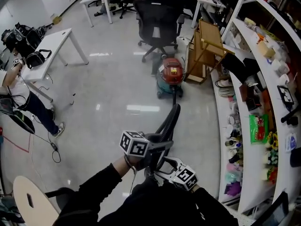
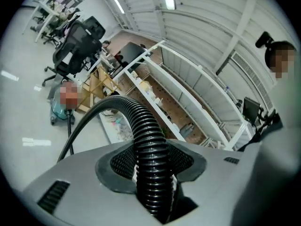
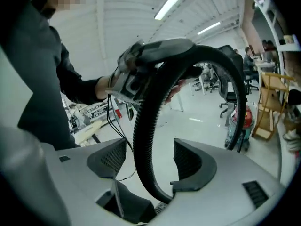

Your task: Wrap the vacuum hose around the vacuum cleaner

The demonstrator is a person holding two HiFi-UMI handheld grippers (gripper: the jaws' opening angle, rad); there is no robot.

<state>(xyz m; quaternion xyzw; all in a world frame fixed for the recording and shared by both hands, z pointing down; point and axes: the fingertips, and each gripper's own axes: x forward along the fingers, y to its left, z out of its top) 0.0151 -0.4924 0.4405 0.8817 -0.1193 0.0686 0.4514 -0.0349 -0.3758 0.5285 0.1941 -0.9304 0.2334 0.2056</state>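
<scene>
- The vacuum cleaner (image 1: 170,75) stands on the floor (image 1: 117,93), near its right edge where the shelving (image 1: 249,126) runs. It sits just beside an office chair (image 1: 157,18) and a wooden rack (image 1: 207,48).
- The vacuum hose (image 1: 170,121) runs from the cleaner across the floor and rises in a curve to the person's two tools, well apart from the machine.
- The left gripper (image 2: 153,166) has its ribbed pads clamped around the hose at a moderate opening. The hose arches up and away from them.
- The right gripper (image 3: 150,164) stands wide. The hose passes between its jaws with a gap on both sides, so it grips nothing.
- The hose looks light, corrugated and springy. It probably bends easily into loops but will likely try to uncoil if let go.
- The ribs should give the pads purchase, so slipping seems unlikely.
- A good hold is across the hose body, a short way along from the other grip, so that each loop can be fed around the cleaner hand over hand.
</scene>
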